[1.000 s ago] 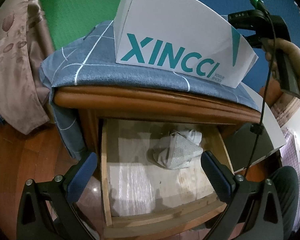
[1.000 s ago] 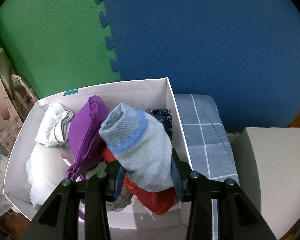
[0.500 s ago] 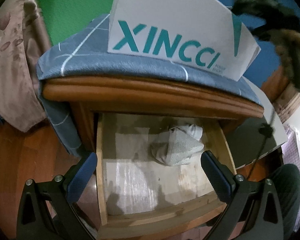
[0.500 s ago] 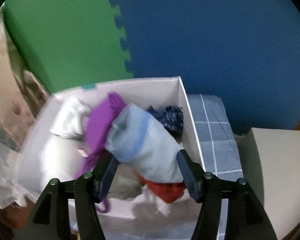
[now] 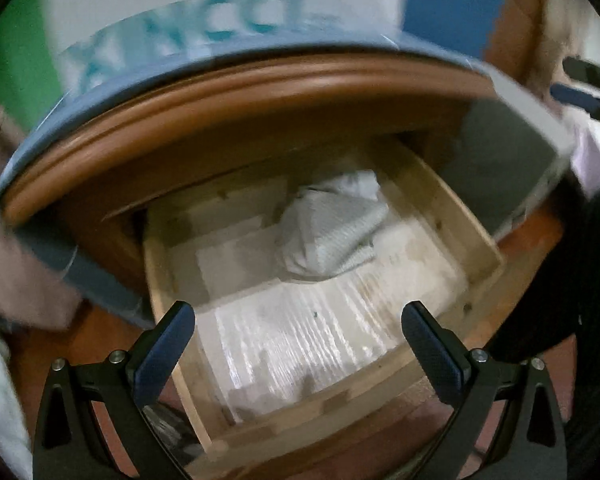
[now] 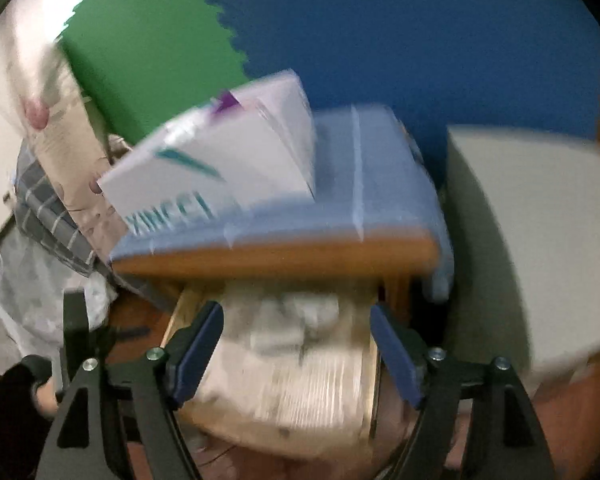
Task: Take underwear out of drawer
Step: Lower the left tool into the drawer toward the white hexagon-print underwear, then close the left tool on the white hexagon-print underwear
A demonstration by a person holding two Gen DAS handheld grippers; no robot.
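Lighting: dim indoor, soft, no single lamp visible. Glare: pale sheen on the drawer (image 5: 300, 332) liner, centre of the left wrist view. Shadow: dark band under the nightstand top (image 5: 236, 92); drawer back in shade. Blur: both views smeared by motion, right wrist view worst, lettering on the white box (image 6: 220, 160) streaked; gripper fingers (image 6: 198, 344) at bottom stay sharp. Distortion: strong fisheye bowing, black corners around a circular picture.

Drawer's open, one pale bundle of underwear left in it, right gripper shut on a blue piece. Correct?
Not quite: the right gripper is open and holds nothing, its jaws having just been opening, as the right wrist view shows. The drawer is open, with one pale bundle of underwear in it.
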